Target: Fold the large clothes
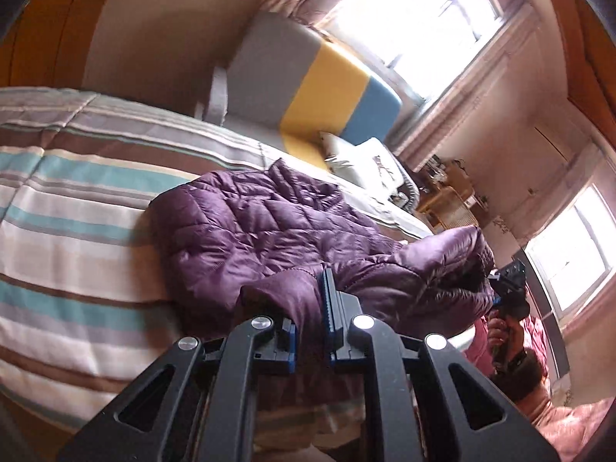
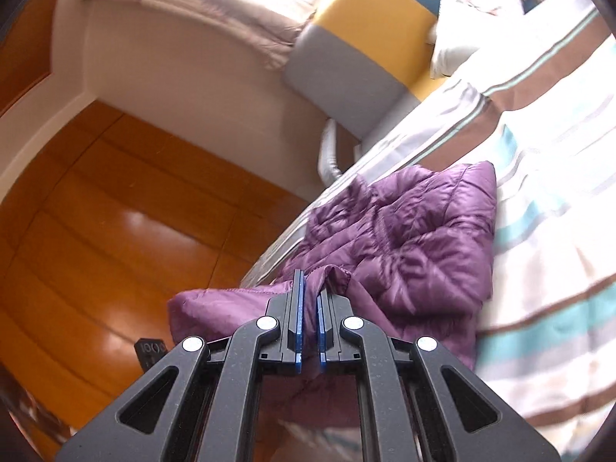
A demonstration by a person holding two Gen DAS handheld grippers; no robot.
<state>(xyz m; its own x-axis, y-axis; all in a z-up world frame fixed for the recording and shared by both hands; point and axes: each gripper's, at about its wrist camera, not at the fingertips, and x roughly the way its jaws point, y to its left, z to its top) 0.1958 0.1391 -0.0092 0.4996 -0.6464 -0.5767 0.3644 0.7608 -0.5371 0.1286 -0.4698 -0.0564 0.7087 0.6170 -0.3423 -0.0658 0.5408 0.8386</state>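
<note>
Each black two-finger tool, left and right, pinches a lifted edge of the shiny purple quilted puffer jacket. Beyond the tools, the jacket's body lies on the striped bed. The slippery fabric could slide free under its own weight.

Glossy quilted purple jacket on matt striped cloth bedspread; floor polished wood.

Right tongs pinch the purple jacket's edge over the bed.
</note>
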